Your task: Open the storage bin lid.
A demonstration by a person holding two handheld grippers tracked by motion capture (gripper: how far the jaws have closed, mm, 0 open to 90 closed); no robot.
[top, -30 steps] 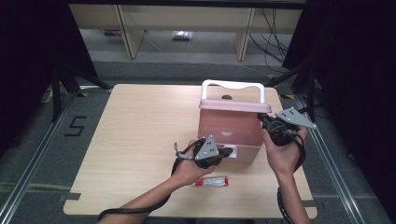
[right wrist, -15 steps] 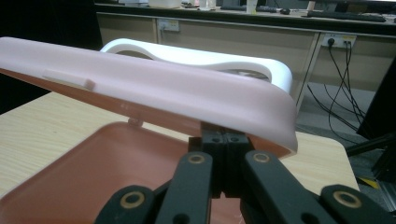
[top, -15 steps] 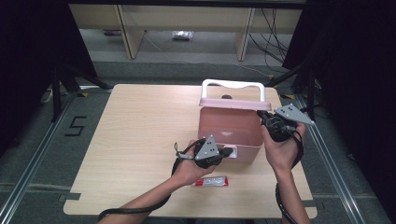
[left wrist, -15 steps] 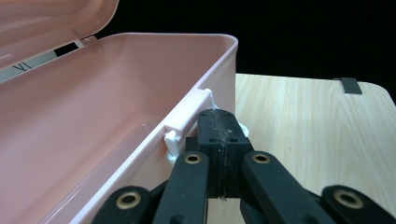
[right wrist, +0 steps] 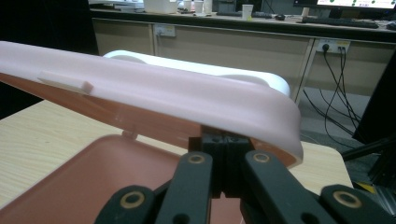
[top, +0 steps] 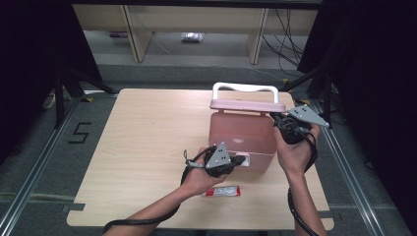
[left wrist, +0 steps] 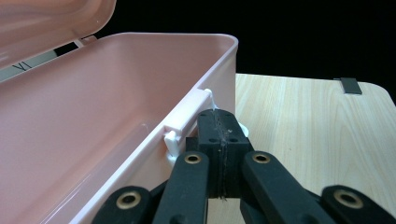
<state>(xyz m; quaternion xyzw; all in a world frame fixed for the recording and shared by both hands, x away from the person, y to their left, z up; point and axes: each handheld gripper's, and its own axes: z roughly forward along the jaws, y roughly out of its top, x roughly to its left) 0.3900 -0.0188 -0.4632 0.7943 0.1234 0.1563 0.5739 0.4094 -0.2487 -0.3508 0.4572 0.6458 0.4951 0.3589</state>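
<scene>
You work a pink box (top: 241, 137) that stands on the right half of the wooden table (top: 137, 147), its lid (top: 247, 105) propped partway up and its white handle (top: 244, 88) rising behind the lid. Your left gripper (top: 241, 160) is at the box's near front wall, jaws pressed together with nothing between them, their tips against the white latch (left wrist: 187, 123) on the box's front rim. In the left gripper view the open pink interior lies to the left of the closed jaws, and the table runs off to the right of the box. Your right gripper (top: 275, 119) is at the right end of the box, jaws likewise together, tucked beneath the raised lid's edge; in the right gripper view the lid (right wrist: 154, 95) slants across just above the black jaws, the white handle (right wrist: 205, 72) behind it. A small red-and-white tube (top: 222, 191) lies on the table just in front of the box, beside your left hand (top: 199, 177).
</scene>
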